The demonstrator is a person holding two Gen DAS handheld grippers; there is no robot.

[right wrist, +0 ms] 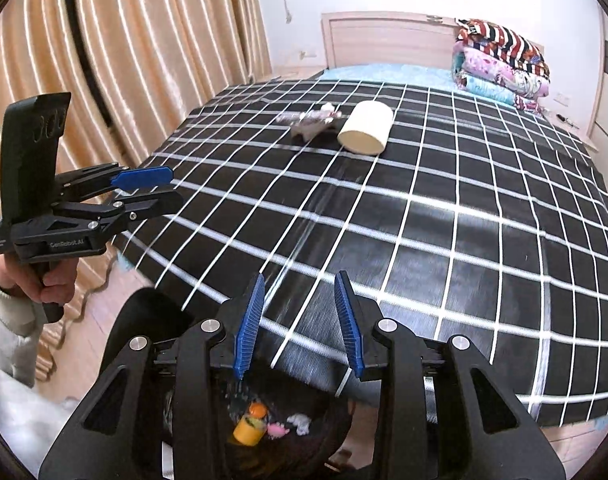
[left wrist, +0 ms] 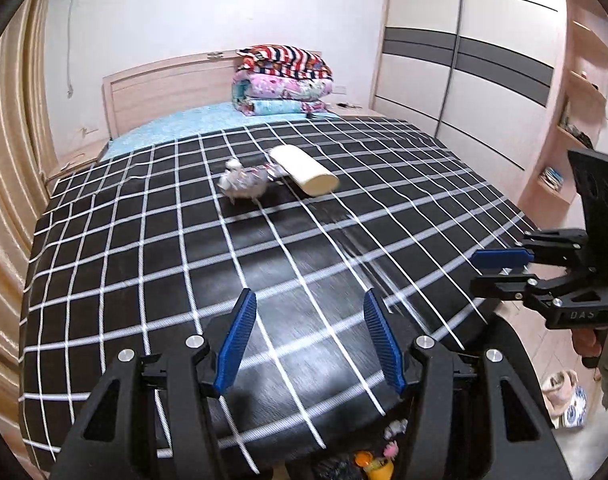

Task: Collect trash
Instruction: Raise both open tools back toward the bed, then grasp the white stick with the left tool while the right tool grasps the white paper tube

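well beyond both tools, crumpled trash (left wrist: 244,179) on bed (left wrist: 104,240)

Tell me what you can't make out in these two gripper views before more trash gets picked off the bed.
- Crumpled wrapper on the bed: blurred in both views, so its kind is unclear.
- Bin contents: the right gripper covers part, and the picture's bottom edge cuts the bin.
- Shelf items: left view, too small, near the lens rim.
- Pale roll: far end faces away.
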